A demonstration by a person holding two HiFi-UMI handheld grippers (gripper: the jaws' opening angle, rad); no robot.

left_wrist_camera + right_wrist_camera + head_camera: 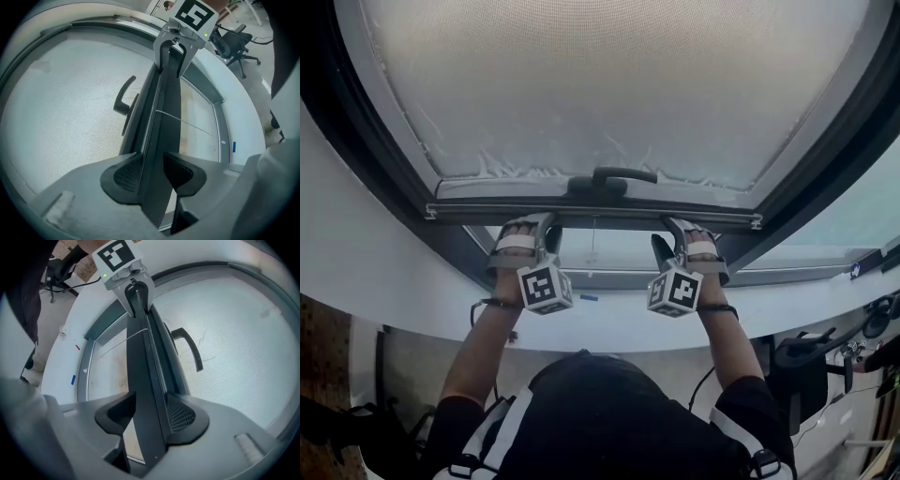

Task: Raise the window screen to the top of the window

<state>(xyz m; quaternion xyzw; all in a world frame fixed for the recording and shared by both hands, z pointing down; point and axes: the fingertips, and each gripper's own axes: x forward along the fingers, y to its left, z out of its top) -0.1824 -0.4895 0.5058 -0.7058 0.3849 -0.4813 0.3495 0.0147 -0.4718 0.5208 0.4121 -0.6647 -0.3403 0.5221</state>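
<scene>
My left gripper (152,171) and right gripper (152,412) each clamp the stiff bottom bar (600,216) just below the handle (614,178), one on either side of it, which I judge a safer hold than the window screen (609,75) above the handle, whose mesh looks light, floppy and easily torn.

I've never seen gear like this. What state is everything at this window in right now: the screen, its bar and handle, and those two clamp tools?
window screen: covers most of the window, with a gap open below it.
bottom bar: level, above the sill, clamped in two places.
handle: untouched, between the two grippers.
left gripper: shut on the bottom bar.
right gripper: shut on the bottom bar.
</scene>
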